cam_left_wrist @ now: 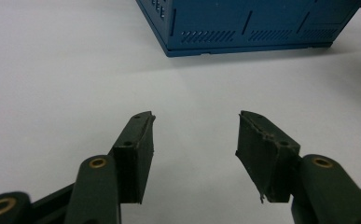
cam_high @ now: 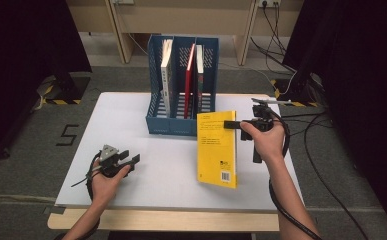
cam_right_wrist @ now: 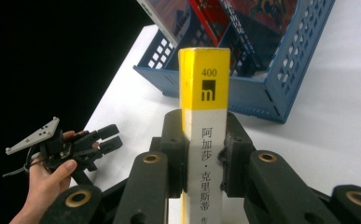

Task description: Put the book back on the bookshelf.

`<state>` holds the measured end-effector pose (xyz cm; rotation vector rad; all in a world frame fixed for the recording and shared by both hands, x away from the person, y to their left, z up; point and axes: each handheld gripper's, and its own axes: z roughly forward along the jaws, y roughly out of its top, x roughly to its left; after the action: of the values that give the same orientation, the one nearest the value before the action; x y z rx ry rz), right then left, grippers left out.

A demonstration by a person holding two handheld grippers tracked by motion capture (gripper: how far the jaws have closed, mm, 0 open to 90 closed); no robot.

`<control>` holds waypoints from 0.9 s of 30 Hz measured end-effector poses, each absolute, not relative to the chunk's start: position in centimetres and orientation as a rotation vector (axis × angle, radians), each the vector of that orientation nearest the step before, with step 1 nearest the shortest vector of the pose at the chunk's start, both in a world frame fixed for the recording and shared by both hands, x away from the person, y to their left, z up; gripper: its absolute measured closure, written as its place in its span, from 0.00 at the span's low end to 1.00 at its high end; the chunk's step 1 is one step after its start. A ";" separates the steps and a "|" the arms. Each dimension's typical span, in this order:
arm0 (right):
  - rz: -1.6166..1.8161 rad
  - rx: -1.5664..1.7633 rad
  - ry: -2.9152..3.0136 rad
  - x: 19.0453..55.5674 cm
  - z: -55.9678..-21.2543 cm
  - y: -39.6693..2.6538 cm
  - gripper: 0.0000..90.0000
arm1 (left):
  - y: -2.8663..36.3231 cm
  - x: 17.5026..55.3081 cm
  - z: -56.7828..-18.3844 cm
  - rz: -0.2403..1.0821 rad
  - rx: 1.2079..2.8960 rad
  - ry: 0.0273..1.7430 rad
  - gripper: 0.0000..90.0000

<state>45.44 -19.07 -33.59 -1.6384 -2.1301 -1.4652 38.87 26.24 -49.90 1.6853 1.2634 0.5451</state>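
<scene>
Fingers of the right gripper [cam_high: 229,124] are clenching a yellow book [cam_high: 217,149] by its spine near the top, one pad on each cover, as the right gripper view shows [cam_right_wrist: 204,154]. The book is standing tilted on the white bench [cam_high: 131,115], its lower edge resting on the surface, just in front of the right end of a blue file rack [cam_high: 182,82]. The rack is holding a white book [cam_high: 166,75] in its left slot and a red book [cam_high: 189,77] with a dark one beside it further right. The left gripper [cam_high: 131,157] is sitting low over the bench at the near left, well apart from the yellow book, its fingers [cam_left_wrist: 134,154] released and grasping nothing, pointing toward the rack's base [cam_left_wrist: 243,28].
</scene>
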 end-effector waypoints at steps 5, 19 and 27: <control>-1.495 -1.658 -2.130 45.3 -33.0 -19.4 0.84 | 26.2 38.9 -49.9 0.543 1.688 1.263 0.50; -1.584 -1.680 -2.116 45.0 -31.8 -19.8 0.84 | 26.3 38.9 -49.9 0.545 1.681 1.263 0.50; -1.653 -1.688 -2.110 44.9 -30.8 -20.0 0.84 | 26.2 38.9 -49.9 0.547 1.685 1.258 0.50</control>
<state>44.93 -19.98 -30.79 -1.6881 -2.1099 -1.6527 38.86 26.21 -49.93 1.6850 1.2576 0.5469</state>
